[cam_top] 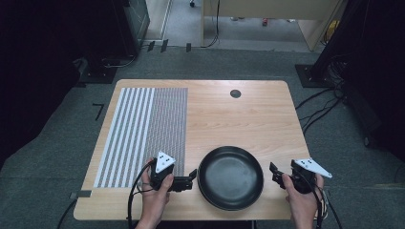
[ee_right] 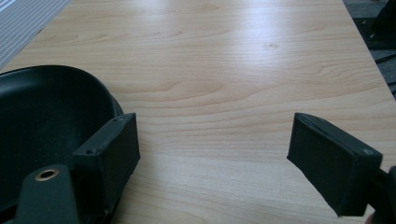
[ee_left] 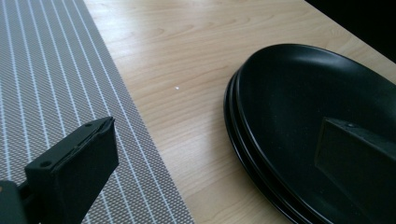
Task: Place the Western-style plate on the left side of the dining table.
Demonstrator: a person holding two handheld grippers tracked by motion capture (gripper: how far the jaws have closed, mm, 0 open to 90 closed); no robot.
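A stack of black plates sits at the near edge of the tabletop, just right of the striped mat. The left hand-held gripper rests spread wide at the stack's left rim. The right hand-held gripper, also wide and empty, hovers just right of the stack.

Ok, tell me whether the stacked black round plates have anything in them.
Empty. The top one of the stacked black round plates shows a bare dark surface, with nothing lying in it.
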